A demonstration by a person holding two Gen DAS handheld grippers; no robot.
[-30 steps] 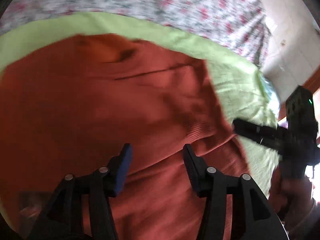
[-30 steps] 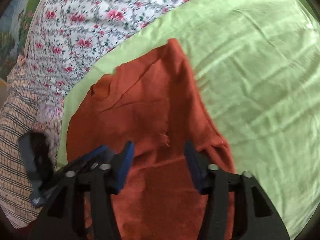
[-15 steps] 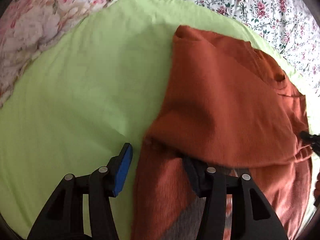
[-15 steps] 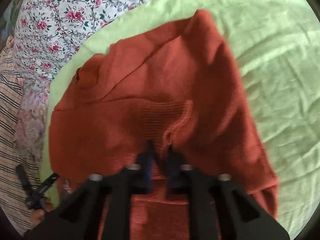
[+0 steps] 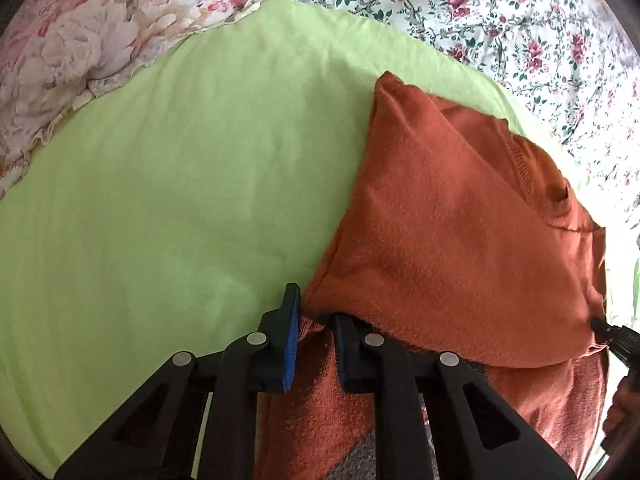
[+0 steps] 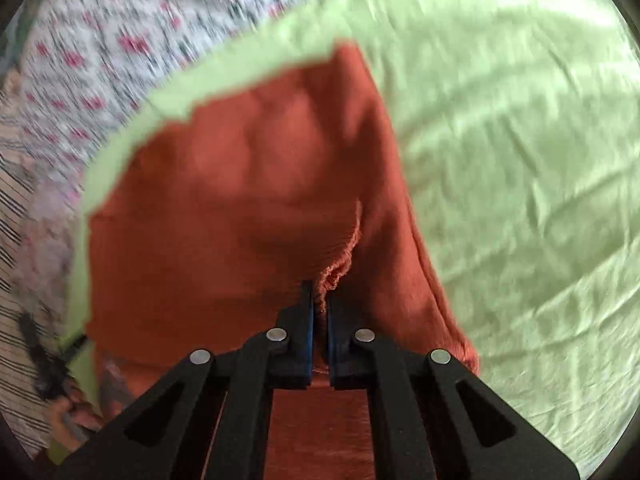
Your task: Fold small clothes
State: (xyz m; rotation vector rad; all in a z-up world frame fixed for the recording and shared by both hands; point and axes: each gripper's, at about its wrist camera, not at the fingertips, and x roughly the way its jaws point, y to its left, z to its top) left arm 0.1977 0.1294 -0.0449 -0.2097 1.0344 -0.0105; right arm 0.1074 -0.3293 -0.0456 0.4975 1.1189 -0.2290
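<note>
A rust-orange knitted sweater lies on a light green sheet, with its lower part folded up over itself. In the left wrist view my left gripper is at the sweater's near left corner. Its jaws are closing, and a bunch of the orange knit fills the narrow gap between them. In the blurred right wrist view my right gripper is shut on a puckered fold of the sweater near its ribbed edge. The right gripper's tip also shows at the sweater's right edge.
The green sheet stretches wide to the left of the sweater in the left wrist view. White bedding with red flowers lies beyond it, a pastel floral pillow at the far left. Striped cloth and a hand sit at the edges.
My left gripper swung from over the sweater to its left corner and narrowed its jaws onto the knit. My right gripper shut on the fold and pulled it up; its view has blurred.
</note>
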